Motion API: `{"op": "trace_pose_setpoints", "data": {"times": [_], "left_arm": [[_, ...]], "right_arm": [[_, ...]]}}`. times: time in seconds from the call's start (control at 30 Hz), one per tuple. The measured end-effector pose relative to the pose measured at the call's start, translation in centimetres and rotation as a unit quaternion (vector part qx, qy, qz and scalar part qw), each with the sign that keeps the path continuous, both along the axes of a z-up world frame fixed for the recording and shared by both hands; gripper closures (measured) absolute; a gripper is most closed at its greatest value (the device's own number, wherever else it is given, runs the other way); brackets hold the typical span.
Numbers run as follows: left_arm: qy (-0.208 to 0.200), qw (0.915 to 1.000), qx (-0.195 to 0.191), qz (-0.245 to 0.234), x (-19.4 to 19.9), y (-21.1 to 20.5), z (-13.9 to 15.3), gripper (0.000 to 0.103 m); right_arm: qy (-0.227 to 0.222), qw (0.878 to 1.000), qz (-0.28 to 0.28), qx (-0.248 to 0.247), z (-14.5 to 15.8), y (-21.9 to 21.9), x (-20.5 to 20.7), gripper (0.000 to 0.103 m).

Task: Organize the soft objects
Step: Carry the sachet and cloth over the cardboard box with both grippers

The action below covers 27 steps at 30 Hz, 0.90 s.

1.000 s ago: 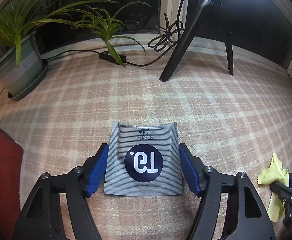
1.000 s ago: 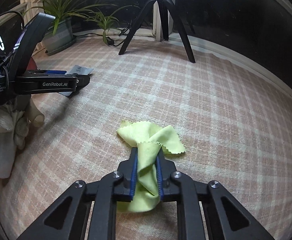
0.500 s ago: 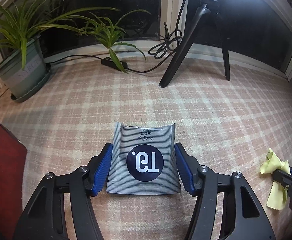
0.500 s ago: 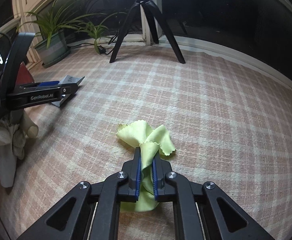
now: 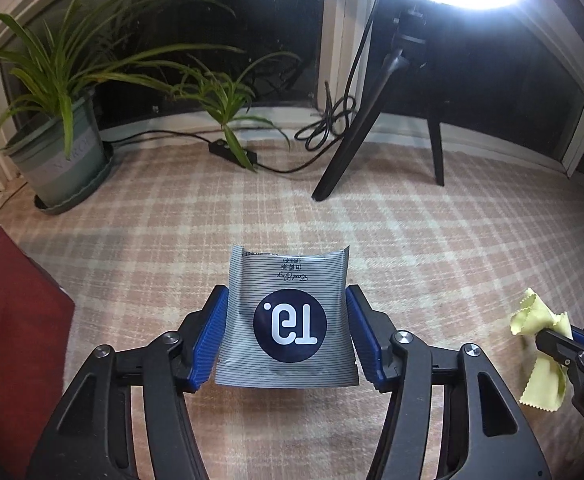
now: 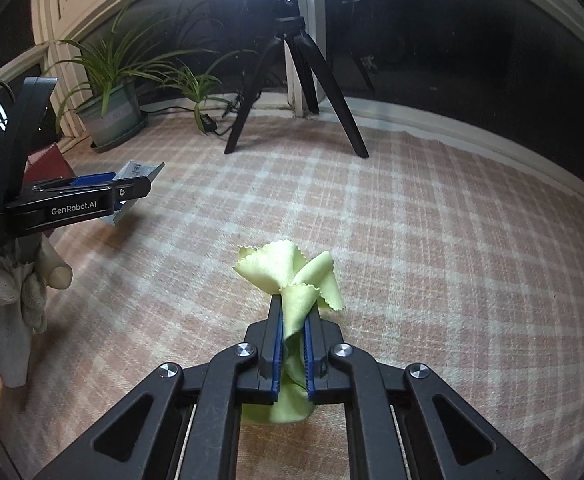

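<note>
The packet [image 5: 288, 320] looks like thin foil or plastic film, finely striped grey with a slight sheen and a matt dark printed disc; the yellow cloth [image 6: 292, 284] is soft, thin fabric with pinked, zigzag edges, matt and crumpled; the left gripper [image 5: 288, 336] and right gripper [image 6: 292, 344] are matt black plastic with shiny metal screw heads and ribbed blue pads [image 5: 208, 340] that look rubbery; the rug [image 5: 432, 240] is woven, checked cloth, coarse and matt; the box [image 5: 8, 340] is dark red with a smooth, faintly glossy top; the plant pot [image 5: 60, 160] seems smooth grey-green plastic; the glove [image 6: 8, 292] is rough white knit.
</note>
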<state>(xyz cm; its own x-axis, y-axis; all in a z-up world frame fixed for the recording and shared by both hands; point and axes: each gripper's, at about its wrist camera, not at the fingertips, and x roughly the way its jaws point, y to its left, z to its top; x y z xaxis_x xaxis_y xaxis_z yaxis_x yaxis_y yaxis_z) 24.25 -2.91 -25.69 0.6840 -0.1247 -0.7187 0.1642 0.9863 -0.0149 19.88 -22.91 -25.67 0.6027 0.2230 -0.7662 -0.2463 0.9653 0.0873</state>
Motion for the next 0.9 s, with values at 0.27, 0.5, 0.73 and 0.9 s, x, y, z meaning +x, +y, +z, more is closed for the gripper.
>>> {"op": "trace_pose_setpoints", "data": {"times": [0.27,0.5,0.73,0.9], "left_arm": [[-0.020,0.9997,-0.013,0.008,-2.2,0.8,2.7,0.046],[-0.042,0.9986,-0.020,0.024,-5.3,2.6,5.8,0.046],[-0.060,0.9957,-0.037,0.060,-9.1,6.1,8.6,0.046],[-0.069,0.9923,-0.045,0.092,-12.1,9.5,10.2,0.046]], "right_arm": [[-0.018,1.000,0.015,0.006,2.5,1.0,-0.6,0.095],[-0.038,0.998,0.043,0.010,5.4,2.9,-1.5,0.095],[-0.054,0.995,0.085,0.024,8.6,6.1,-2.6,0.095],[-0.065,0.990,0.122,0.038,11.2,9.2,-3.7,0.095]]}}
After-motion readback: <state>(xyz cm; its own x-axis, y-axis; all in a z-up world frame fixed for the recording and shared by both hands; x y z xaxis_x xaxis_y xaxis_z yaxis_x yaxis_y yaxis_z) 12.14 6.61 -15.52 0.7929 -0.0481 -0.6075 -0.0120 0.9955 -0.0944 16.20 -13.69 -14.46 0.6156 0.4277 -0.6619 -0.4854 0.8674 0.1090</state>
